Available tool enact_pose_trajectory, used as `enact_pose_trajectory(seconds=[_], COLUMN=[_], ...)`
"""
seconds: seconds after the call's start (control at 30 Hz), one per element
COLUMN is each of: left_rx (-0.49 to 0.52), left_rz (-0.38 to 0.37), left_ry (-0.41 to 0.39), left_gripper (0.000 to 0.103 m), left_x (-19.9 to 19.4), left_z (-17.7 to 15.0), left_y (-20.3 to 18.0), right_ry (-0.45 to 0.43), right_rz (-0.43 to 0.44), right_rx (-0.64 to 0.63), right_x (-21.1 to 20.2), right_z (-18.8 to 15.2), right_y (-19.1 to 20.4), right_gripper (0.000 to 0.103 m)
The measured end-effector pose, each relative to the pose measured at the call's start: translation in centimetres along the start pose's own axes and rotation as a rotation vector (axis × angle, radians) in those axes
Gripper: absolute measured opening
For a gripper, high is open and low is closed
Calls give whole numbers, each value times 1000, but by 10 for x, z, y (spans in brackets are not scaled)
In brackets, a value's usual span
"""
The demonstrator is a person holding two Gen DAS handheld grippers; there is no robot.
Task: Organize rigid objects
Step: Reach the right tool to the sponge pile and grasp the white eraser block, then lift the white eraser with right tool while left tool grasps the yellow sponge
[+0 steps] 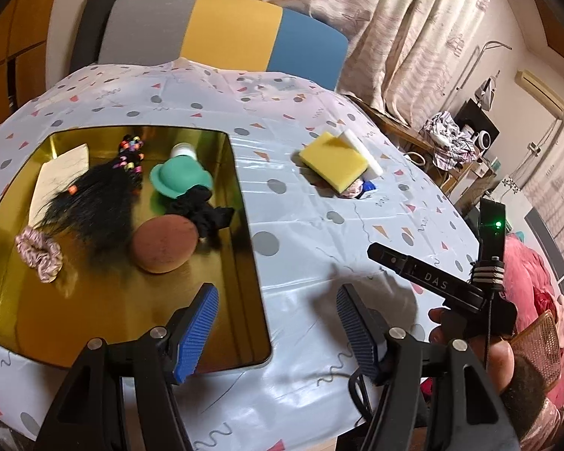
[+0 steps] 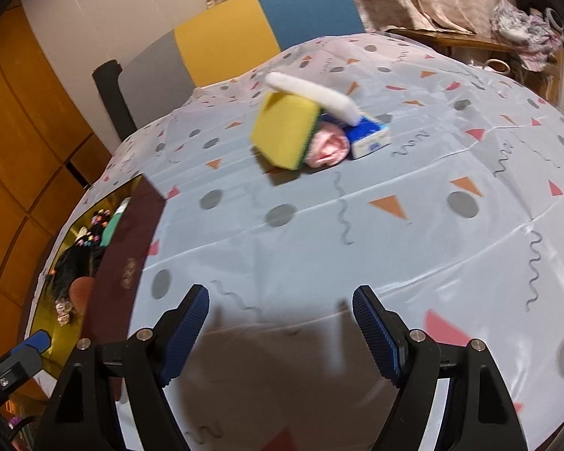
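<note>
Left wrist view: yellow sponge [image 1: 334,160] atop small pile, beside gold tray [image 1: 244,225].

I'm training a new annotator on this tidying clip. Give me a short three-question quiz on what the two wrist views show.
1. True or false: the yellow sponge lies inside the gold tray.
2. Which item is in the tray? A) white sponge block B) teal hat-shaped toy C) blue-and-white box
3. Fill in: both the left gripper and the right gripper have their jaws ____, with nothing between them.

Key
1. False. It sits in the pile on the tablecloth, outside the tray.
2. B. It lies beside the black hair piece and the brown round pad.
3. Open.
</note>
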State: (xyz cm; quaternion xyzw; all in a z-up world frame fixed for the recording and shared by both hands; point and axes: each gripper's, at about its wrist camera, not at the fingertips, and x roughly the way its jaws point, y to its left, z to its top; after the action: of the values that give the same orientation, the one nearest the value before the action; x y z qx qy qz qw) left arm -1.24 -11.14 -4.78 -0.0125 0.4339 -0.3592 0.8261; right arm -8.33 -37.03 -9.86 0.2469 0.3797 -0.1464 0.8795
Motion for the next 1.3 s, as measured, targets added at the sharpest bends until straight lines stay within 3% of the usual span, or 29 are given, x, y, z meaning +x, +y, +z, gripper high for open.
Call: enact_pose_trajectory(seconds=[0.2,0.43,0.6,0.7,0.87,1.07,1.2,1.3], left_rx=[-5,-4,-14,-26,-58,-50,-27,-7], left_rz=[1,13,33,48,66,49,24,15], left_ry=[-6,-12,-14,-18,-28,-24,-13,-9], left_gripper=[66,66,66,66,66,66,66,66], left_x=[4,5,0,-4,-6,-1,2,3], left_z=[11,18,20,20,22,20,17,14], left_y=[-5,-5,1,7,19,16,4,-4], right_ry=[-55,-137,-42,37,164,166,180,170], right_rz=[-24,-8,10,14,130,278,352,337], right_rx=[10,-34,-40,-28,-88,-306,-262,-230], right_x=[-6,10,66,100,126,80,52,38], right_z=[40,130,187,204,192,129,88,67], right_y=[-22,-21,-13,-13,-1,36,27,14], right_gripper=[80,86,87,87,87,87,86,86])
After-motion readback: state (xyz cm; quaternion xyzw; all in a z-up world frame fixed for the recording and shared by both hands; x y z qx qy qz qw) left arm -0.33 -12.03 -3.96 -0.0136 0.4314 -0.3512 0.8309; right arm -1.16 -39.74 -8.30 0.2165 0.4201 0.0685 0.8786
